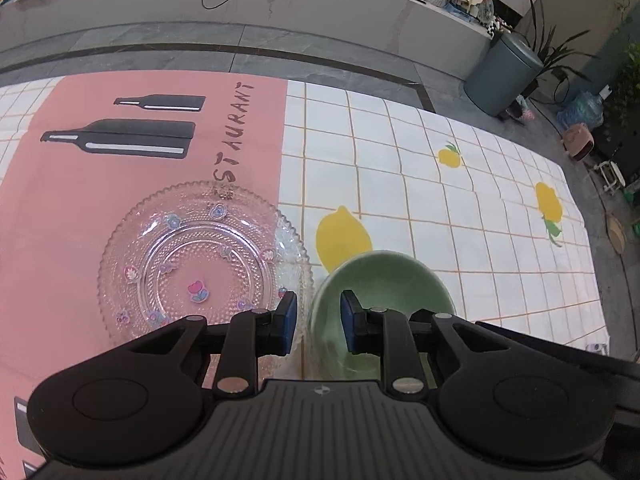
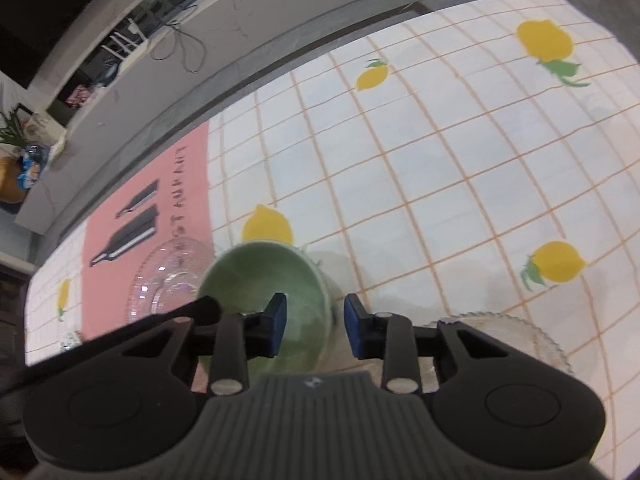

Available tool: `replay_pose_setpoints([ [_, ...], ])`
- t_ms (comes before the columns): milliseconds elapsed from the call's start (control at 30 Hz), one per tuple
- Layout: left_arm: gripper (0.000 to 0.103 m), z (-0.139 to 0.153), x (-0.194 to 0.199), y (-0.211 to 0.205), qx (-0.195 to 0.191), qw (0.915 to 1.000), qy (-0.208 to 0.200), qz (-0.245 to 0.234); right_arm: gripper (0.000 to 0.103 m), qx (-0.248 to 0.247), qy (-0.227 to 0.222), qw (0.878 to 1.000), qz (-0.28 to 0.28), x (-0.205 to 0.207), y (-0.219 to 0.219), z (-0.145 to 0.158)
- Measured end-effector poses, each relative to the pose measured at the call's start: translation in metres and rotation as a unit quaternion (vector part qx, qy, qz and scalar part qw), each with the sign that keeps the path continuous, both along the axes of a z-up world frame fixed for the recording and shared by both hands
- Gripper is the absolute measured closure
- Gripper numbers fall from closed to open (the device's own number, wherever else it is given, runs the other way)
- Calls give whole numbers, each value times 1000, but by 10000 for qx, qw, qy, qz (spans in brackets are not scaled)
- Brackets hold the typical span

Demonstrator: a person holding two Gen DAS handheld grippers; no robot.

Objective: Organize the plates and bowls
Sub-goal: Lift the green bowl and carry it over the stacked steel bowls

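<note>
Now both fingers (image 1: 352,320) straddle the green bowl's (image 1: 384,280) rim (tilted).

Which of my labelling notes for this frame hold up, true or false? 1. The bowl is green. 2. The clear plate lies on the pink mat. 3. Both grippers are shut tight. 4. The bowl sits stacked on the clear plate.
1. True: the bowl is pale green.
2. True: the clear plate with flower stickers lies mostly on the pink mat.
3. False: the left gripper and right gripper both show open fingers straddling the bowl's rim.
4. False: the bowl is beside the plate, over the lemon-print cloth.
</note>
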State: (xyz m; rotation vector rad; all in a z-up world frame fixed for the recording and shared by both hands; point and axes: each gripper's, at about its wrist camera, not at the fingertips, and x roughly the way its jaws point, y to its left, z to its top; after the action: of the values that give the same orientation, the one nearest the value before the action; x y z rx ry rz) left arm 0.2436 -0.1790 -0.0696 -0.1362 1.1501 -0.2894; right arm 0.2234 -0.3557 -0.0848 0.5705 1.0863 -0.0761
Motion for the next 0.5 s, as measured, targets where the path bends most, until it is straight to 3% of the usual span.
replay_pose_setpoints([
  [200,83,-3,-3,-8,256,9996,-70,-78,80,-175,142,9997,81,5,3,-9],
  [500,92,-10,-6,-11,470,9988,114,-1,81,-53,304,9995,67,4,2,-14],
])
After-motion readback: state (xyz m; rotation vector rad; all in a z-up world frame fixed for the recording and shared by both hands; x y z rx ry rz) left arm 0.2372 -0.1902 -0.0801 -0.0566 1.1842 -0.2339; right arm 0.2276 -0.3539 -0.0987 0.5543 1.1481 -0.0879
